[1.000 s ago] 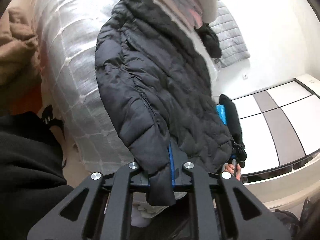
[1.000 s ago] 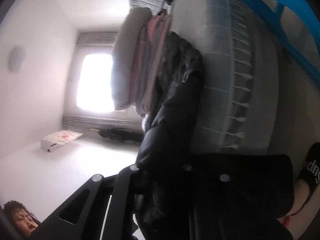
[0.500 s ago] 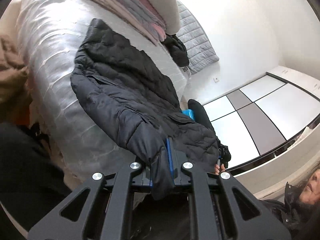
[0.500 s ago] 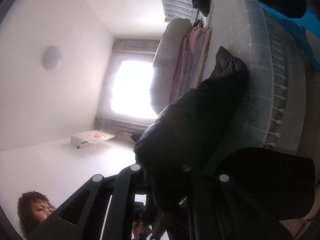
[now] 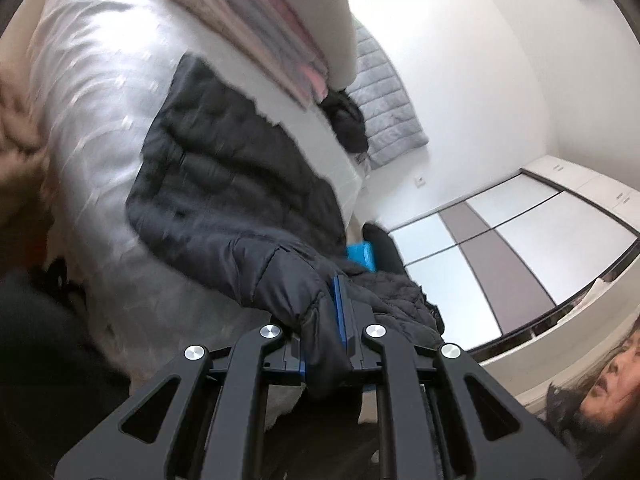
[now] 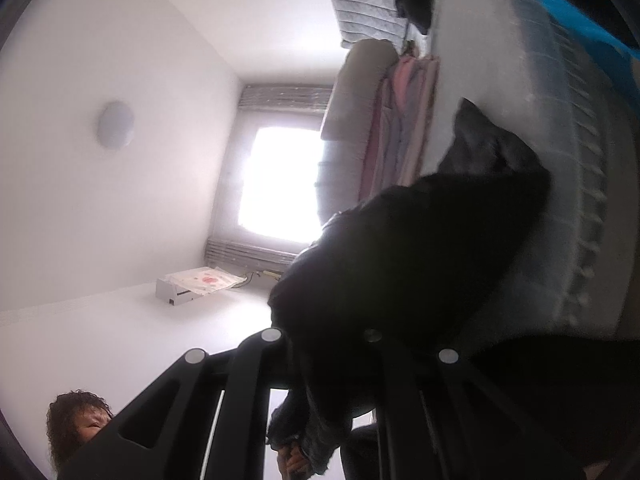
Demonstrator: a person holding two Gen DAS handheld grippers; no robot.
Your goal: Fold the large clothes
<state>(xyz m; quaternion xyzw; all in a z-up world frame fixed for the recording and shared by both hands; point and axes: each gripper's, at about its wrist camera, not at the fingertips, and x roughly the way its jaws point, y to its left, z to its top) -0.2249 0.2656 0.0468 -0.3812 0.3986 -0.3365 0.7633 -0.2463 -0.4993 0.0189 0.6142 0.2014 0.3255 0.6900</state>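
Note:
A black quilted puffer jacket (image 5: 224, 184) lies spread on the grey bed (image 5: 92, 92), its far end still on the cover. My left gripper (image 5: 326, 336) is shut on the jacket's near edge, the fabric bunched between its blue pads (image 5: 339, 308). In the right wrist view the same jacket (image 6: 412, 248) hangs dark against the window light, and my right gripper (image 6: 324, 344) is shut on its other near edge. The near part of the jacket is lifted off the bed between the two grippers.
A stack of folded pink and grey blankets (image 5: 272, 28) with a pale pillow lies at the bed's far side. A dark garment (image 5: 346, 120) rests by the quilted headboard (image 5: 384, 100). A wardrobe with sliding doors (image 5: 520, 240) stands right. A person's face (image 5: 612, 380) shows at the lower right.
Both grippers have lifted the jacket's near edge up and away from the bed edge while staying shut on it. Both views have tilted upward toward the ceiling and walls.

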